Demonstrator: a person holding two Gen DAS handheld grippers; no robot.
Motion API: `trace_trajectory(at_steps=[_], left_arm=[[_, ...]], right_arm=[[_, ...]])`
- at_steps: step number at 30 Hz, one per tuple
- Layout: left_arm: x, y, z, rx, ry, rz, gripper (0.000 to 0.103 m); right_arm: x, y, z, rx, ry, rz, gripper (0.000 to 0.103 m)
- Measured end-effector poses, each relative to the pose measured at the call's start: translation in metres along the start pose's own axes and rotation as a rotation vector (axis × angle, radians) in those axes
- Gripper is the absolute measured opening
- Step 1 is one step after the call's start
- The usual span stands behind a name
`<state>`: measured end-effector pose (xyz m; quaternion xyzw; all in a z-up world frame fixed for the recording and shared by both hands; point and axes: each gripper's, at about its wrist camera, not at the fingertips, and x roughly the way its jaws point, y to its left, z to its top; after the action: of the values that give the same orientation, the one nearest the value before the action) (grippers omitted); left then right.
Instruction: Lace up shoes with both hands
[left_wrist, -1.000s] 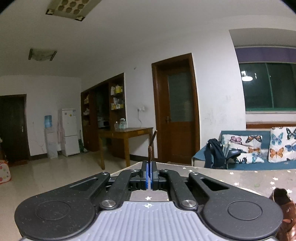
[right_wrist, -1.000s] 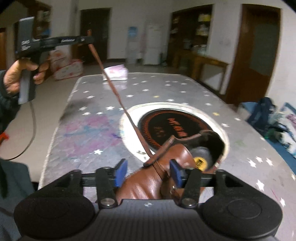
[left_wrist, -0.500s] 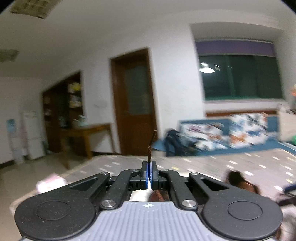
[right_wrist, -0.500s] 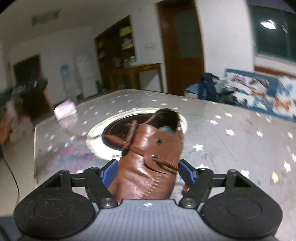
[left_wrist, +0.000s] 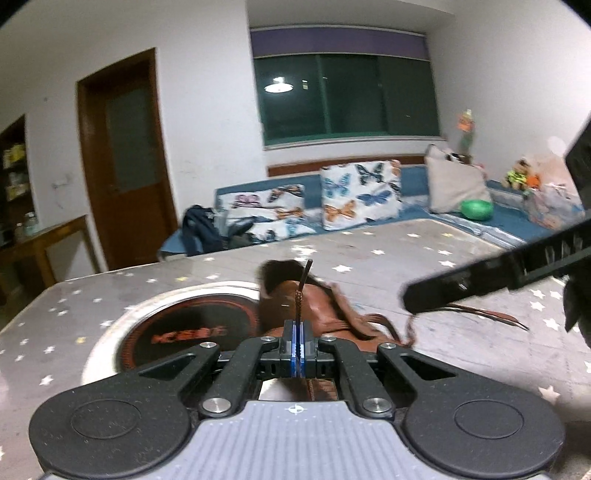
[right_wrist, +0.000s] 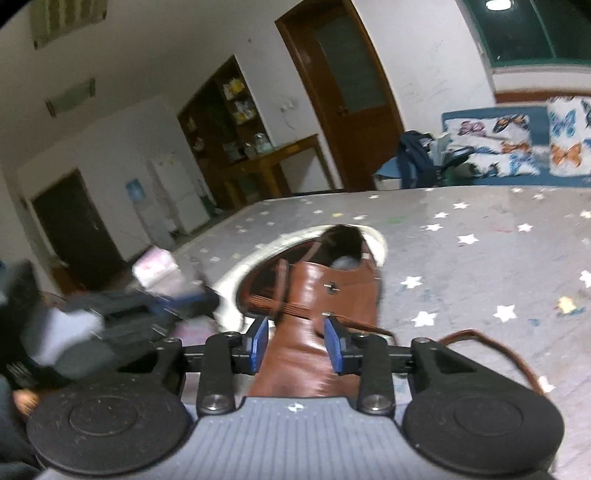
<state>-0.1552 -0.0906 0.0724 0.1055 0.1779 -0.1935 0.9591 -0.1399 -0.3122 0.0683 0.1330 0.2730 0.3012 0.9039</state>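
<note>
The left gripper (left_wrist: 297, 345) is clenched on a brown shoelace (left_wrist: 301, 295), its blue pads pressed together with the lace end sticking up stiffly beyond them. The right gripper (right_wrist: 295, 345) has just been closing its jaws, and the blue pads (right_wrist: 260, 343) are now sitting on either side of the toe end of a brown leather shoe (right_wrist: 325, 295); whether they are actually pressing the leather cannot be told, as a thin gap seems to be showing on the left side.

The shoe is lying on a grey table (right_wrist: 480, 266) scattered with white stars, its open heel end reaching over the edge of a round inset (left_wrist: 177, 325) with a dark, red-lettered centre. In the left wrist view the shoe is showing just past the closed pads, and the right gripper is coming in from the right as a dark blurred bar. A loose length of lace (right_wrist: 498, 350) is curling over the table to the right of the shoe. In the right wrist view the left gripper is appearing blurred at the near left, beside a pale packet (right_wrist: 155, 266).

Far behind the table, a blue sofa (left_wrist: 413, 184) is carrying butterfly cushions (left_wrist: 360, 192), with a brown door (left_wrist: 125, 155) to its left.
</note>
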Motion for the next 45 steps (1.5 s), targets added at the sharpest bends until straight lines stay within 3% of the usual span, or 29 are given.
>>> trace_trajectory(at_steps=[4,11,17,18,21,31,35,38,39,42,45], left_arm=[[0.004,-0.012,0.001,0.020,0.011,-0.032,0.002],[-0.001,-0.019,-0.006,0.046,0.023,-0.074,0.002],[-0.001,-0.028,-0.009,0.065,0.024,-0.115,0.002],[0.000,-0.028,-0.010,0.064,0.025,-0.120,0.003],[0.003,-0.026,-0.012,0.057,0.035,-0.128,0.006],[0.013,-0.020,-0.016,0.020,0.067,-0.148,0.006],[0.011,-0.021,-0.016,0.022,0.057,-0.151,0.006],[0.009,-0.024,-0.017,0.035,0.044,-0.160,0.005],[0.008,-0.024,-0.018,0.041,0.040,-0.162,0.005],[0.009,-0.025,-0.018,0.043,0.042,-0.169,0.005],[0.009,-0.025,-0.019,0.037,0.044,-0.173,0.006]], right_arm=[[0.003,0.000,0.004,0.038,-0.006,0.081,0.031],[0.018,0.006,0.005,0.031,0.013,0.108,0.030],[0.027,0.008,0.000,0.045,0.027,0.089,0.013],[0.028,0.006,0.000,0.056,0.027,0.087,0.005],[0.028,-0.002,-0.001,0.109,0.016,0.083,0.001],[0.025,-0.012,0.002,0.152,0.005,0.068,0.002],[0.029,-0.004,-0.002,0.111,0.030,0.062,0.008],[0.036,-0.007,-0.004,0.131,0.047,0.049,0.023],[0.039,-0.008,-0.005,0.139,0.051,0.043,0.024],[0.045,-0.015,-0.006,0.178,0.063,0.064,0.023],[0.048,-0.018,-0.007,0.198,0.069,0.076,0.006]])
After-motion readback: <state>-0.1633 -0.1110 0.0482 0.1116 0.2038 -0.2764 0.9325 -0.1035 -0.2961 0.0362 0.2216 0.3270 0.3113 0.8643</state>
